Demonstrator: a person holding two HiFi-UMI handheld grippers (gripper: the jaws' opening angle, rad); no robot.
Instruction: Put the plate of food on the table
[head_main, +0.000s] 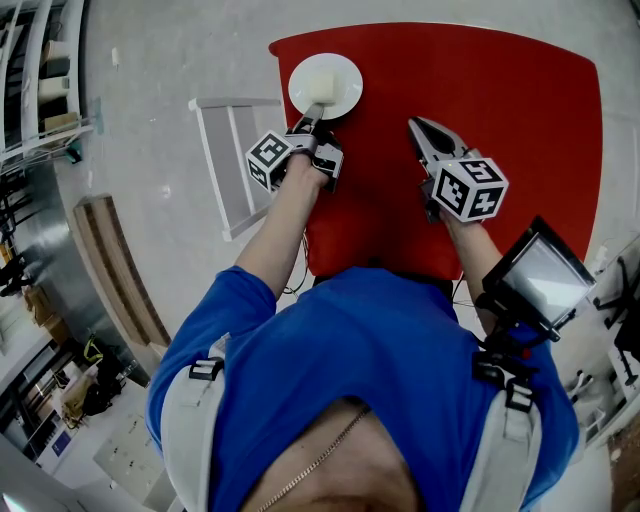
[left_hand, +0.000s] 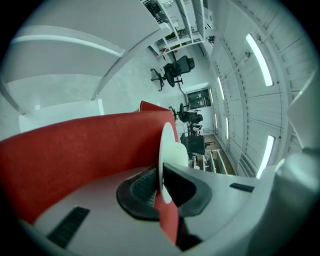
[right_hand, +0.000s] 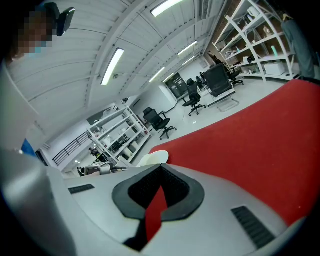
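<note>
- Red bench (head_main: 500, 120) fills the upper part of the head view, on a grey floor (head_main: 150, 60).
- White plate (head_main: 345, 80) sits over the bench's near-left corner, close to the edge.
- On the plate: one pale, cream lump of food (head_main: 318, 78), roughly in the middle. Nothing else on it.
- Can't tell whether the plate rests flat on the bench or is just above it.
- Left gripper (head_main: 310, 120) reaches in from the near side. Its fingers (left_hand: 137, 192) pinch the plate's near rim, one pad under the rim and one on top.
- In the left gripper view the plate shows edge-on between the pads, with the food on its far side and red bench behind.
- Right gripper (head_main: 425, 135) is over the bench, to the right of the plate and well apart from it.
- Its fingers (right_hand: 135, 192) are pressed together at the tips, with nothing between them, only red bench showing through the gap behind.
- Plate edge shows just past the right gripper's tips in its own view.
- White slatted frame (head_main: 232, 160) stands on the floor just left of the bench.
- Small screen (head_main: 535, 275) is strapped at the person's right forearm.
- Office chairs (left_hand: 175, 70) and shelving (right_hand: 115, 135) in the background.
</note>
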